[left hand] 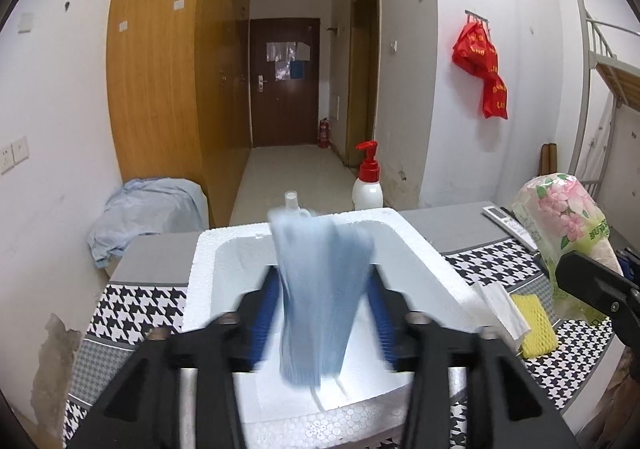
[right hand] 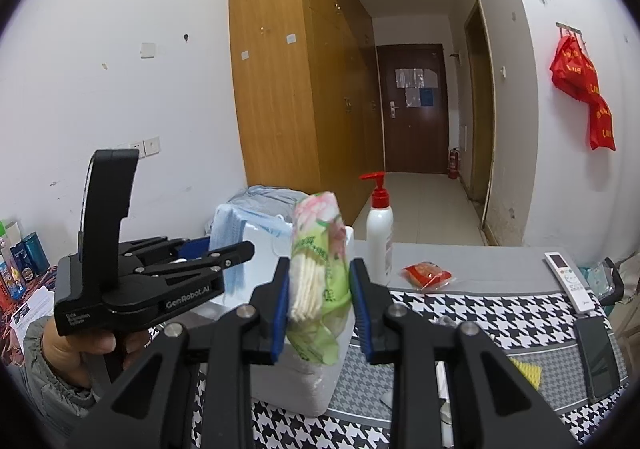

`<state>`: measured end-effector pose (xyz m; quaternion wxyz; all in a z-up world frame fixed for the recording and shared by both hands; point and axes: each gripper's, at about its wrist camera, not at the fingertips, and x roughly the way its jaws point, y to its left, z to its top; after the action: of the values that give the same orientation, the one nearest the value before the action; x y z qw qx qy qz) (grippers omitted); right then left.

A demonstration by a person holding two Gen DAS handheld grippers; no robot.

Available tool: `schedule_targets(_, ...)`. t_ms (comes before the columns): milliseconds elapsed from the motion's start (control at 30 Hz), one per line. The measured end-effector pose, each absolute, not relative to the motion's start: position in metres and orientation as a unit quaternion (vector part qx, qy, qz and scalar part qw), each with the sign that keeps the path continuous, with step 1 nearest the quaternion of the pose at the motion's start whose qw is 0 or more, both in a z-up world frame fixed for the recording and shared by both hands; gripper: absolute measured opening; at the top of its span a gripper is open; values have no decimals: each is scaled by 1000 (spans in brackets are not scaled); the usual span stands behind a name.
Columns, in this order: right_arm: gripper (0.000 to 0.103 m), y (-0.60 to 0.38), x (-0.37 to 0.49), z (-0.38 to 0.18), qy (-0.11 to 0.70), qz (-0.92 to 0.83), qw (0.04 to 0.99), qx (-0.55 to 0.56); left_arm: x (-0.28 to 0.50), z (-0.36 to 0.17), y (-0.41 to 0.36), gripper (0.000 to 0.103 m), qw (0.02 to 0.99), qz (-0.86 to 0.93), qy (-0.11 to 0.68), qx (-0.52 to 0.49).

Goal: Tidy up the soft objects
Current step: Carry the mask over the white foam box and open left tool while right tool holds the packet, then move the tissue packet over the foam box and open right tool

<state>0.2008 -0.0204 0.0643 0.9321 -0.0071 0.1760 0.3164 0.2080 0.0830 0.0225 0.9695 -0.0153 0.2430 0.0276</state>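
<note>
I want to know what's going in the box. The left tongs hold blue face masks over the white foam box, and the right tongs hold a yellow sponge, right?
Not quite: the right wrist view shows the right tongs holding a flowery tissue pack, not a sponge.

Left tongs [right hand: 224, 249]: black plastic, white "GenRobot.AI" lettering, silver screws. Right tongs [right hand: 320, 301]: black, blue ribbed pads [right hand: 282, 313]. Bare hand [right hand: 92, 345], grey sleeve [right hand: 40, 381].

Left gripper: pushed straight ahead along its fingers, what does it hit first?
Probably the far wall of the white foam box. The left gripper holds blue face masks over the box, aimed at that rim; depth is unclear.
</note>
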Motion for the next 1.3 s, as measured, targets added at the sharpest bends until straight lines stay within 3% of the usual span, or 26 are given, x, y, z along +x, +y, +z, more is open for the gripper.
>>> schedule_targets(33, 33, -20, 201, 64, 176, 316, 932, -7, 206, 23, 83, 74, 971, 28, 239, -16)
schedule_targets(100, 33, -20, 201, 64, 176, 316, 932, -8, 202, 25, 83, 88, 973, 33, 229, -17)
schedule_targets(300, 33, -19, 202, 63, 177, 314, 933, -10, 195, 29, 88, 100, 977, 39, 209, -25)
schedule_targets(1300, 33, 3, 213, 58, 177, 339, 924, -30, 125, 47, 138, 102, 983, 117, 137, -34)
